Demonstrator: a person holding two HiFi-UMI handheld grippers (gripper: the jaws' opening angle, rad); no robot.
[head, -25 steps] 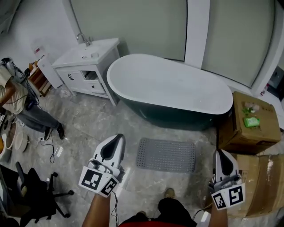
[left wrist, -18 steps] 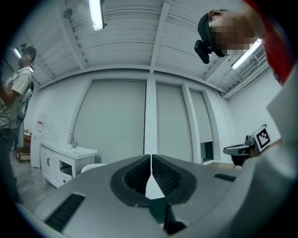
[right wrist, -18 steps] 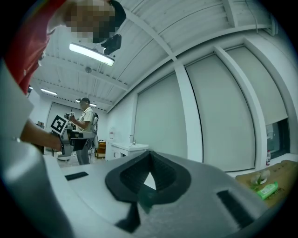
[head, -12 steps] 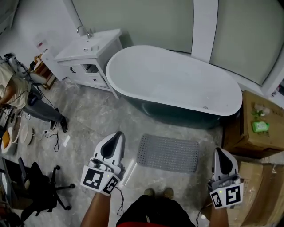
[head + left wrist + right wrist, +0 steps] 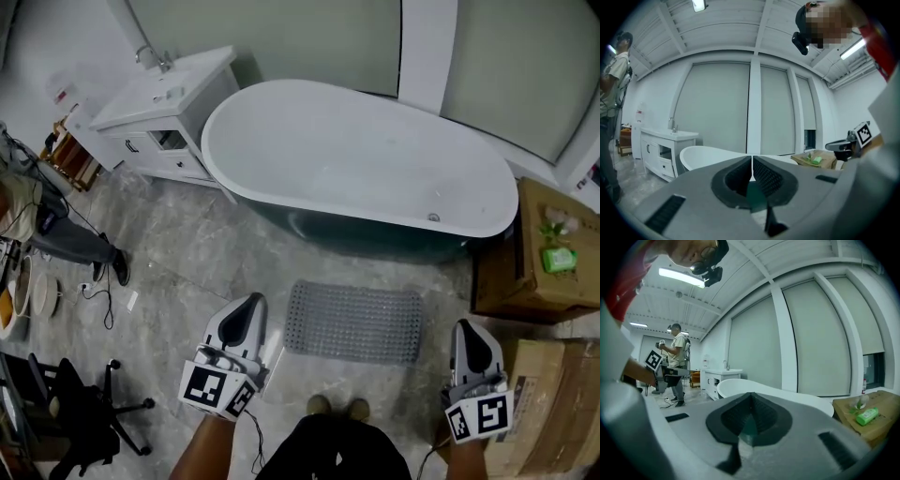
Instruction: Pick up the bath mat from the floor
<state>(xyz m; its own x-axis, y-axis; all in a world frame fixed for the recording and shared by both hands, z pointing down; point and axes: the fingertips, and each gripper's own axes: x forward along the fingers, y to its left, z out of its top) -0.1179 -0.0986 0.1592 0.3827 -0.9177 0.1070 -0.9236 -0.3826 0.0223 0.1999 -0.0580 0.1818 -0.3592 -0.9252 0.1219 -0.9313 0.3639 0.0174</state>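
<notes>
A grey dotted bath mat lies flat on the marble floor in front of the bathtub in the head view. My left gripper hovers left of the mat, shut, nothing between its jaws. My right gripper hovers right of the mat, also shut and empty. In the left gripper view my left gripper points level at the tub, jaws together. The right gripper view has my right gripper with closed jaws before the tub. The mat is hidden in both gripper views.
A white vanity stands left of the tub. Cardboard boxes stand at the right, one holding a green bottle. A person stands at the left edge, near a black chair and cables. My shoes are just below the mat.
Both grippers have come down and the head view has shifted forward: the tub and mat now sit larger and closer. The person at left has slid toward the frame edge.
</notes>
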